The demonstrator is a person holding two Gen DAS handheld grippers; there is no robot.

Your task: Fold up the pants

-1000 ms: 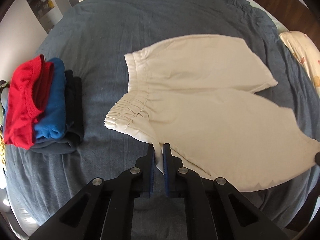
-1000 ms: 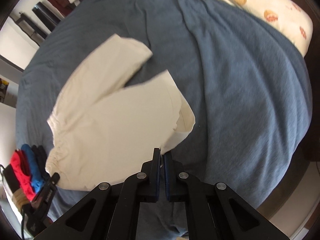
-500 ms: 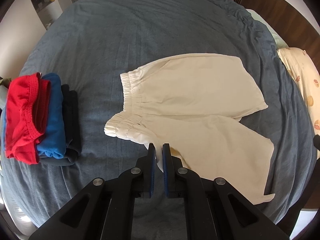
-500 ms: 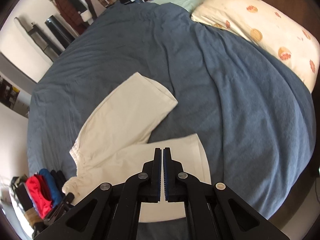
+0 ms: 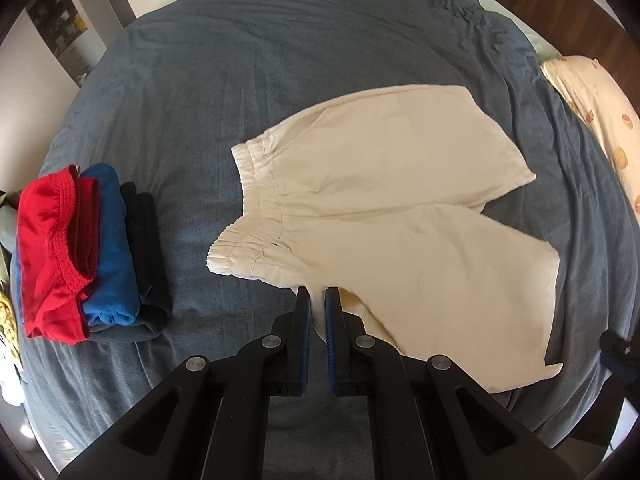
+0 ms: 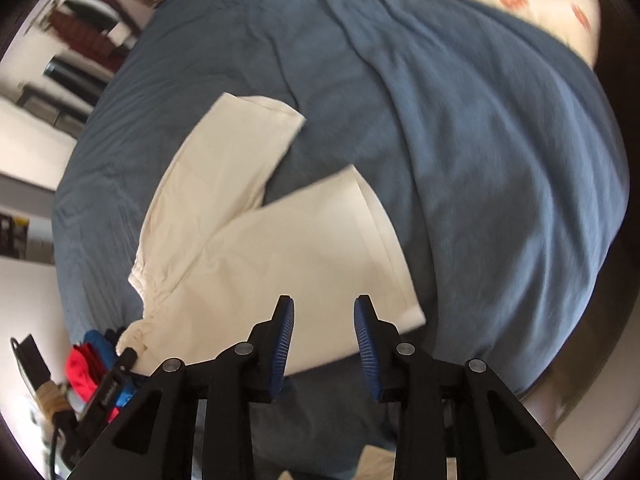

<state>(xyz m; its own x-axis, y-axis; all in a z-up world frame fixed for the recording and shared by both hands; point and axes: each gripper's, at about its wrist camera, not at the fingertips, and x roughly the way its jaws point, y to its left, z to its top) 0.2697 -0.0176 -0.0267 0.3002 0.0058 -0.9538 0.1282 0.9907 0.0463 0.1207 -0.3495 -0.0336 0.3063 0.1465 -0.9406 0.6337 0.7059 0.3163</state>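
Observation:
Cream shorts (image 5: pixel 384 200) lie spread on the blue-grey bed cover (image 5: pixel 280 48), waistband to the left, both legs pointing right. My left gripper (image 5: pixel 318 300) is shut on the near edge of the shorts by the waistband corner. In the right wrist view the shorts (image 6: pixel 256 248) lie flat with the near leg hem just ahead. My right gripper (image 6: pixel 324 312) is open and empty, held over that leg's near edge.
A stack of folded clothes, red (image 5: pixel 52 248), blue (image 5: pixel 112 248) and dark (image 5: pixel 146 256), sits at the left of the bed. A patterned pillow (image 5: pixel 600 120) lies at the far right. The bed edge runs close below both grippers.
My right gripper has opened and let go of the leg hem, which now lies flat on the bed. The left gripper stays shut on the shorts' edge.

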